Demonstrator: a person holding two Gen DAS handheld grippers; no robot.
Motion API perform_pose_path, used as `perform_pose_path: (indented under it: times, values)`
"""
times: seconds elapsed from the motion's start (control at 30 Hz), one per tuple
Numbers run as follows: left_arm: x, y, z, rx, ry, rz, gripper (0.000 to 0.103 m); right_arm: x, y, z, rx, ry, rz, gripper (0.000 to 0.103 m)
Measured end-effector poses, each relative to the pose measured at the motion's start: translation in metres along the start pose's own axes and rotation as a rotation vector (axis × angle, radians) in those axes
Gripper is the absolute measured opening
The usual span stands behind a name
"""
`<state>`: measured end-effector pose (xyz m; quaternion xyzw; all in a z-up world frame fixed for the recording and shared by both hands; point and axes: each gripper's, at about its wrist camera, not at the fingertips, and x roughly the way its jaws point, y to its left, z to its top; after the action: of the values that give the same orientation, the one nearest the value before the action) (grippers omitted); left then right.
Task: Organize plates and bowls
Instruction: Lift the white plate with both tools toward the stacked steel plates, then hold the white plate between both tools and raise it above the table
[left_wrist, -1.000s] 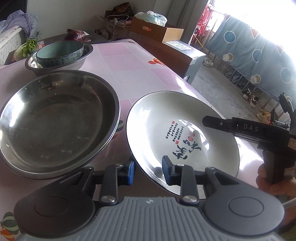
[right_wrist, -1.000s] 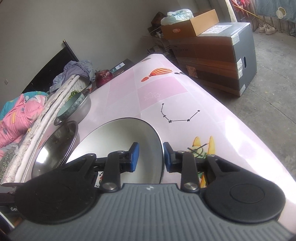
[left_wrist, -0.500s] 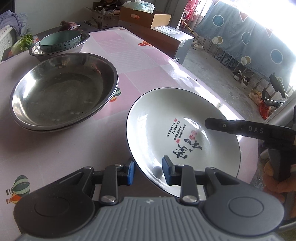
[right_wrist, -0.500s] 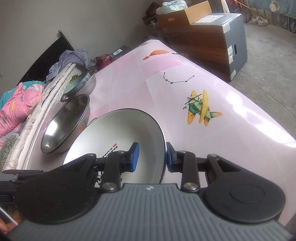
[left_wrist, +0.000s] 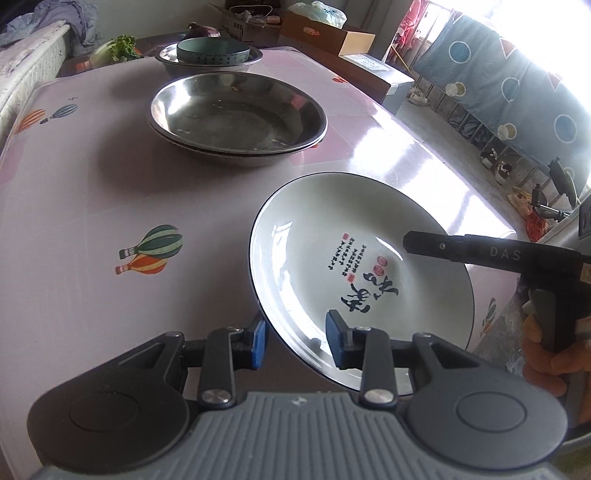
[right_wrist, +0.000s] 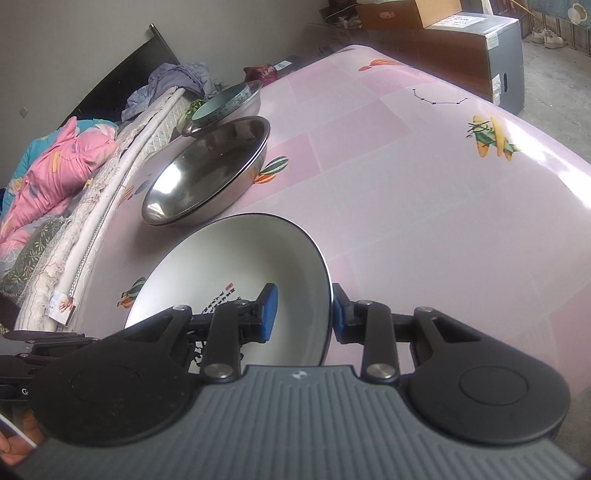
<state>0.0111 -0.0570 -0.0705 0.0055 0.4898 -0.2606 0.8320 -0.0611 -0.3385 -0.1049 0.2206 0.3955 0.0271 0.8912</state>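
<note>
Partly gripper-hidden plate (left_wrist: 354, 258) rim, underside unseen.

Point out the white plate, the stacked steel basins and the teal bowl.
white plate (left_wrist: 317, 236): left wrist view, bare inner face.
stacked steel basins (left_wrist: 236, 118): left wrist view, top basin's floor.
teal bowl (left_wrist: 212, 55): left wrist view, outer wall.

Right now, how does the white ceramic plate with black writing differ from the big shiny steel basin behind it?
The white ceramic plate with black writing is tilted, with both grippers on its rim; the big shiny steel basin sits flat on the pink table. The plate is matte white with a thin dark rim and printed characters; the basin is bare, mirror-like metal. The plate is single; the basin appears nested in a second one. Both are round, shallow and empty.
</note>
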Motion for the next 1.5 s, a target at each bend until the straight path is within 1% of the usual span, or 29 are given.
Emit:
perform_pose_path:
  times: [0.13, 0.23, 0.4, 0.53, 0.6, 0.7, 0.83, 0.93, 1.0, 1.07, 1.17, 1.33, 1.5]
  values:
    - [-0.012, 0.020, -0.011, -0.042, -0.044, 0.048, 0.034, 0.012, 0.027, -0.003, -0.033, 0.011, 0.035, 0.030]
    - [-0.018, 0.030, -0.014, -0.064, -0.068, 0.076, 0.036, 0.021, 0.045, -0.003, -0.055, 0.010, 0.051, 0.031]
    - [-0.020, 0.042, -0.011, -0.090, -0.086, 0.085, 0.037, 0.034, 0.057, 0.001, -0.054, 0.003, 0.068, 0.032]
    - [-0.019, 0.045, -0.012, -0.092, -0.090, 0.062, 0.043, 0.034, 0.057, 0.000, -0.062, -0.005, 0.071, 0.031]
    - [-0.017, 0.043, -0.012, -0.078, -0.087, 0.073, 0.047, 0.033, 0.056, -0.002, -0.067, -0.001, 0.071, 0.030]
    - [-0.012, 0.041, -0.009, -0.061, -0.086, 0.081, 0.048, 0.028, 0.055, -0.005, -0.097, -0.009, 0.045, 0.030]
    - [-0.009, 0.037, -0.006, -0.047, -0.093, 0.094, 0.054, 0.022, 0.052, -0.012, -0.121, -0.016, 0.032, 0.030]
    - [-0.008, 0.035, -0.006, -0.048, -0.095, 0.104, 0.054, 0.020, 0.053, -0.015, -0.141, -0.020, 0.028, 0.030]
    - [-0.008, 0.035, -0.006, -0.055, -0.094, 0.098, 0.054, 0.020, 0.055, -0.016, -0.150, -0.021, 0.030, 0.030]
    - [-0.009, 0.033, -0.008, -0.061, -0.090, 0.092, 0.054, 0.021, 0.057, -0.017, -0.150, -0.017, 0.053, 0.031]
    - [-0.010, 0.028, -0.011, -0.053, -0.085, 0.084, 0.054, 0.023, 0.060, -0.015, -0.170, -0.033, 0.024, 0.031]
    - [-0.010, 0.024, -0.014, -0.023, -0.087, 0.077, 0.054, 0.028, 0.051, -0.007, -0.127, -0.043, 0.038, 0.029]
    - [-0.006, 0.027, -0.009, -0.006, -0.091, 0.089, 0.054, 0.030, 0.052, -0.008, -0.139, -0.051, 0.029, 0.029]
